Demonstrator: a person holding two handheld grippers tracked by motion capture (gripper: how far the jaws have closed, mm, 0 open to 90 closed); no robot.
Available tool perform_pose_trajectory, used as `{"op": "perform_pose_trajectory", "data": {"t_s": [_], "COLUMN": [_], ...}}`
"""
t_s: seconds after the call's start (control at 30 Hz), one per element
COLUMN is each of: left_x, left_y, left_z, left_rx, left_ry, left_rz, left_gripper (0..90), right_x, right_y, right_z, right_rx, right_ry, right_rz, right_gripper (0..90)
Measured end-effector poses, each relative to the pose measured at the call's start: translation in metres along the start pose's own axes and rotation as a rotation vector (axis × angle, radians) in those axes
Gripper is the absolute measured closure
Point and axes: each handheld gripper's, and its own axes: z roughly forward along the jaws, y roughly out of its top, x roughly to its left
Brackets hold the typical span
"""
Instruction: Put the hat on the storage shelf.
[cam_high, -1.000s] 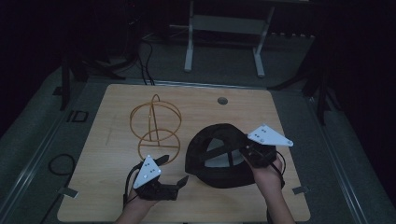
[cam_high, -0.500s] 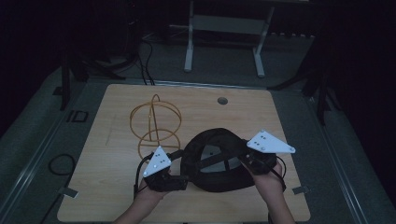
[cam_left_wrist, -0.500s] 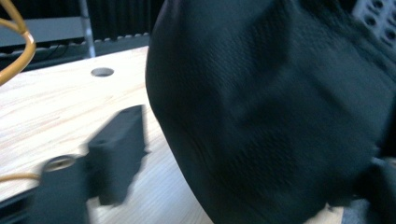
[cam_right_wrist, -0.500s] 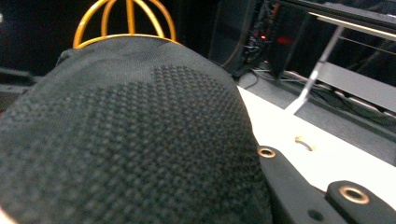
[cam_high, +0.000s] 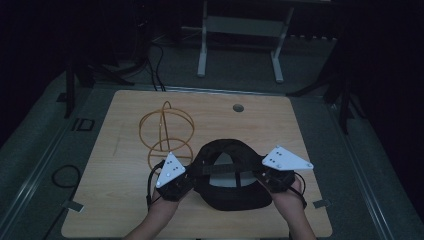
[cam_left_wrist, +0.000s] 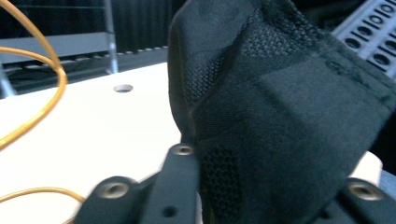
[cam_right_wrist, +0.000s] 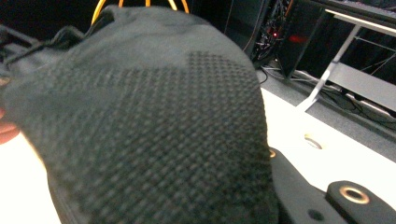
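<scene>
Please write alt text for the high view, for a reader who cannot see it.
A person holds a black cap between the left gripper and the right gripper over a wooden table. An orange wire stand sits behind the left gripper.

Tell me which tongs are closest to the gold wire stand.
The left tongs: the wire stand's base ring sits just beyond them, while the right tongs are across the black cap.

A dim lab or recording studio: a lone wooden bench (cam_high: 125, 150) stands on grey carpet (cam_high: 50, 150), cables (cam_high: 155, 65) trail over the floor behind the bench, and a white metal stand frame (cam_high: 240, 45) sits beyond it against blackness.
</scene>
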Motion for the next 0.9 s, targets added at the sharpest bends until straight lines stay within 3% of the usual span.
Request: {"op": "perform_pose_trajectory", "data": {"t_s": [0.03,0.1,0.2,0.5,0.63,0.8,0.83,0.9], "left_x": [-0.001,-0.002,-0.003,-0.008,-0.007,-0.008,-0.008,-0.008], "left_y": [0.003,0.006,0.011,0.024,0.031,0.043,0.045,0.049], "left_z": [0.0,0.001,0.003,0.011,0.013,0.013,0.012,0.011], "left_rx": [-0.004,-0.004,0.005,-0.001,-0.009,-0.028,-0.031,-0.043], "left_ry": [0.021,0.019,-0.009,-0.019,-0.017,-0.003,0.0,0.002], "left_rz": [0.011,0.011,0.007,0.012,0.013,0.028,0.032,0.051], "left_gripper": [88.3,88.5,88.7,88.8,88.9,89.0,88.9,88.9], "right_x": [0.001,0.001,0.0,-0.003,-0.007,-0.006,-0.005,-0.004], "right_y": [-0.003,-0.006,-0.011,-0.021,-0.025,-0.03,-0.033,-0.035], "right_z": [-0.002,-0.004,-0.008,-0.019,-0.022,-0.026,-0.028,-0.03], "right_rx": [-0.002,-0.005,-0.013,-0.021,-0.029,-0.022,-0.02,-0.013], "right_ry": [-0.003,-0.003,-0.004,-0.009,-0.005,0.023,0.041,0.067], "right_rz": [0.009,0.021,0.04,0.054,0.086,0.077,0.081,0.083], "right_gripper": [89.0,88.7,86.9,83.1,73.3,62.0,53.5,46.1]}}
